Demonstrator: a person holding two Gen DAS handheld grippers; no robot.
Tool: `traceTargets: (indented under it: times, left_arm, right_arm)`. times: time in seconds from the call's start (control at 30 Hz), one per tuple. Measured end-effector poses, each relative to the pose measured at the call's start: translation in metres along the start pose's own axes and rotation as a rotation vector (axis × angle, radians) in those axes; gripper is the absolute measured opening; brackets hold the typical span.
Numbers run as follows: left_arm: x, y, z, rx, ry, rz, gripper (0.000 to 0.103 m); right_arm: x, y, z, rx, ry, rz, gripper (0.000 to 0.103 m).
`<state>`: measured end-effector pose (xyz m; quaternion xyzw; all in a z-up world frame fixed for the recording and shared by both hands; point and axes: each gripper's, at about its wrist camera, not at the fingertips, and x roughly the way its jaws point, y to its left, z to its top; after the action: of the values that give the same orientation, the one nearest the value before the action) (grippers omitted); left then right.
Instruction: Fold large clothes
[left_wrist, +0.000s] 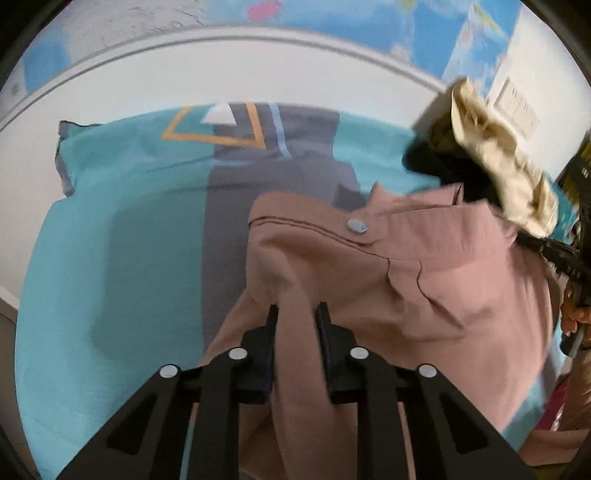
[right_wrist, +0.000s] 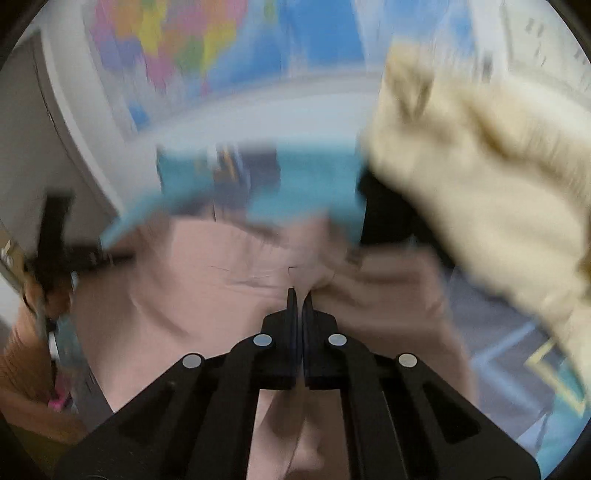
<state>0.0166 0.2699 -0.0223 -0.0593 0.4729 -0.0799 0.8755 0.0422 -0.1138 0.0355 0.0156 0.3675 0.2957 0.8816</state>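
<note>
A dusty-pink garment (left_wrist: 399, 280) with a pale button (left_wrist: 357, 225) lies bunched on a bed covered by a teal-and-grey sheet (left_wrist: 110, 240). The left gripper (left_wrist: 298, 314) has its 2 fingers clamped on a thick fold at the garment's near edge. The right gripper (right_wrist: 300, 295), its fingers nearly together, pinches another pink fold. A cream fleecy garment (right_wrist: 480, 177) sits at the far right, over something black (left_wrist: 432, 162). The right view is blurred.
</note>
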Motion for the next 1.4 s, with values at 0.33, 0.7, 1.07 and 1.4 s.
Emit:
traceTargets:
  times: [0.33,0.7,1.07,1.4]
  left_arm:
    - [-0.002,0.001,-0.009,-0.029,-0.014,-0.001,0.068]
    - [-0.015,0.01,-0.041,-0.048,-0.014,-0.072,0.084]
    - [-0.017,0.004,-0.072,-0.063,-0.029,-0.1,0.032]
    - [-0.017,0.011,-0.071,-0.083,-0.048,-0.039,0.027]
  right_arm:
    - [0.064,-0.013,-0.015,0.035,0.185,-0.039,0.008]
    - [-0.064,-0.025,-0.042,0.044,-0.032,-0.034,0.068]
    - [-0.071,-0.064,-0.131,0.215,0.082,0.053,0.009]
    - [-0.08,-0.059,-0.094,0.103,0.083,-0.079,0.001]
